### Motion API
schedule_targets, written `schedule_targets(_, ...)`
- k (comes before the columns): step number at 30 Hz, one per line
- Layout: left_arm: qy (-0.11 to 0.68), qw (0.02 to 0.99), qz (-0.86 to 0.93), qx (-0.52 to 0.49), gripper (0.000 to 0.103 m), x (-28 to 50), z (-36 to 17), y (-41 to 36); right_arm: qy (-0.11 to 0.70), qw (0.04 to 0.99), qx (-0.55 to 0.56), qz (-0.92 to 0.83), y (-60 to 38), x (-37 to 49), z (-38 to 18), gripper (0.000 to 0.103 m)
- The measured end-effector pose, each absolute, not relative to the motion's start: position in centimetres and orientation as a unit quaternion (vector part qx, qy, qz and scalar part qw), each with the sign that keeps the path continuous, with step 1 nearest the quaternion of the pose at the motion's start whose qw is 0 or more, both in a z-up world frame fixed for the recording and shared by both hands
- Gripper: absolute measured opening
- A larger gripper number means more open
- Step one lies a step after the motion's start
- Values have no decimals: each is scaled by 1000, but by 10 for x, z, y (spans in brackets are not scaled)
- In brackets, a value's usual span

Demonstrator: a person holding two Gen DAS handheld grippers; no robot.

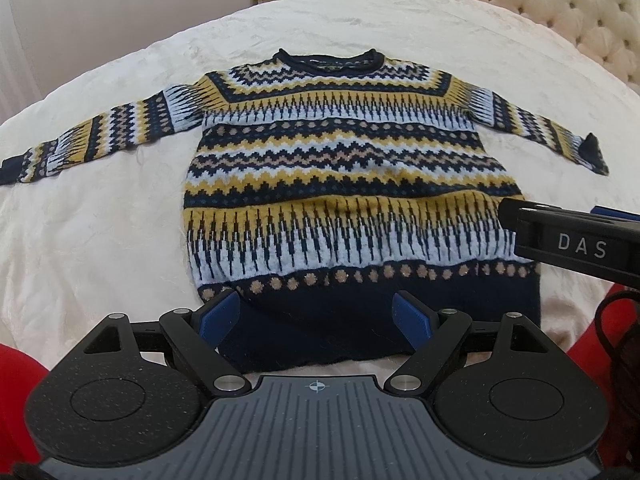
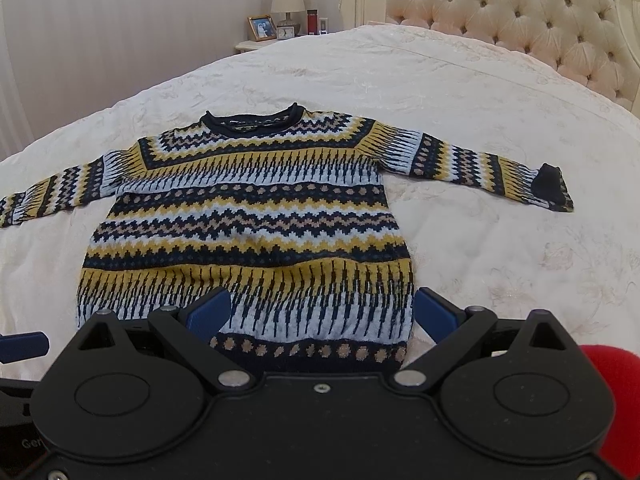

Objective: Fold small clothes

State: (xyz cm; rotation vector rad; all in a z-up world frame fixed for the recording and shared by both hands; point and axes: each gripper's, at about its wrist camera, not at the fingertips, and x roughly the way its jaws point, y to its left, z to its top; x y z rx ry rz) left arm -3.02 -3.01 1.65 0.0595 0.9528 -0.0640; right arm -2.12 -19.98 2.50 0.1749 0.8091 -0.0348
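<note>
Your left tongs [image 1: 318, 320] stand wide apart over the sweater's dark hem, holding nothing. The patterned sweater [image 1: 340, 168] lies flat and face up on the cream bed [image 1: 100, 240], both sleeves spread out to the sides, collar toward the far nightstand [image 2: 256, 45]. Your right tongs [image 2: 322, 314] also gape wide above the sweater's lower right corner, gripping nothing.
</note>
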Motion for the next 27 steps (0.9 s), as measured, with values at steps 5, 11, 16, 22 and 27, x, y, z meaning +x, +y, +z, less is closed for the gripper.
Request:
schedule_targets(5,462,886,-33,27,83,-30,17,-31,393,916,85,-17,-200,-21,25,98)
schedule_targets(11,475,879,-40,20,83,-29,17,-30,394,915,85,-18,-200,-21,24,98)
schedule_targets(16,492,869,-49,16,83,-28,13,-31,400,912,86,-20,-200,-20,23,98)
schedule_targets(22,504,862,-51,12,83,-25,11,-29,426,899,97,-14,-202,-14,21,98)
schedule_targets(27,509,859,-51,6,83,-22,10,-27,443,891,96,-11,-201,-10,18,98)
